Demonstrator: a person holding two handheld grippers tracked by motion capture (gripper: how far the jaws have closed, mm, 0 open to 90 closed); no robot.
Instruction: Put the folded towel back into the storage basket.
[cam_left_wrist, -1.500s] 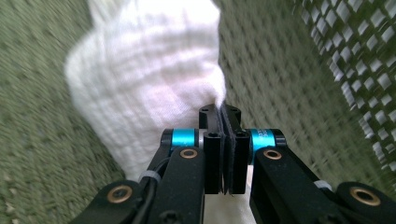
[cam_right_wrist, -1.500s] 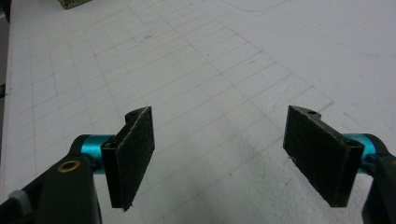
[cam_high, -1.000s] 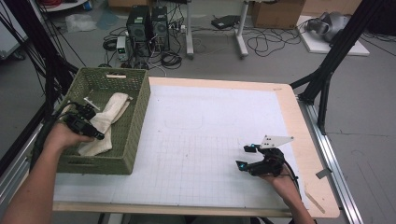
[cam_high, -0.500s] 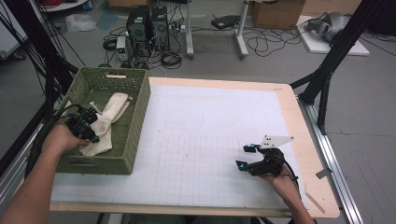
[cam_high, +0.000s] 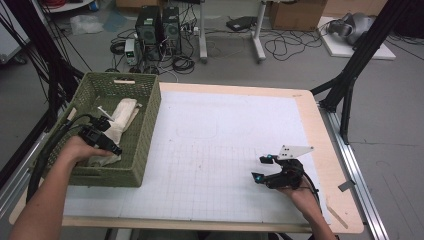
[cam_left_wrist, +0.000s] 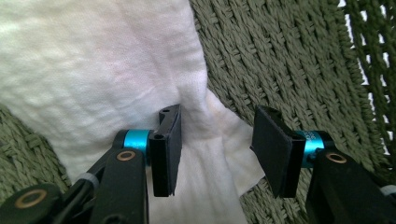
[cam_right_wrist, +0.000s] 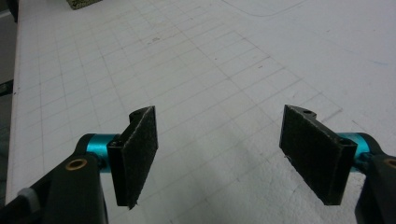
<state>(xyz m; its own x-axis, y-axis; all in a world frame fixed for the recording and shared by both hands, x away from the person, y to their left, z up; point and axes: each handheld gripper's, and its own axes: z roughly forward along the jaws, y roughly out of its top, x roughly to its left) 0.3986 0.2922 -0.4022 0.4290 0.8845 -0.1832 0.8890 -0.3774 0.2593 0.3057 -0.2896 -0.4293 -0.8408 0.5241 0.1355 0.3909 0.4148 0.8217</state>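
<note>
High view: left gripper (cam_high: 102, 140) inside green basket (cam_high: 150, 100), over the near end of white cloth (cam_high: 122, 115), which runs lengthwise away from it; right gripper (cam_high: 270, 170) well apart on the mat. Left gripper view: jaws just reopened, half open, cloth fold (cam_left_wrist: 210, 140) between them, not pinched. Right gripper view: jaws wide, empty

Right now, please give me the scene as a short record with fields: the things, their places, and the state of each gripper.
basket: green woven basket at the left side of the table
cloth: white cloth lying inside the basket
left gripper: left gripper in the basket over the cloth; jaws have just been opening, pads apart, a fold of cloth between them but not pressed
right gripper: right gripper open, nothing between its jaws, above the white grid mat
</note>
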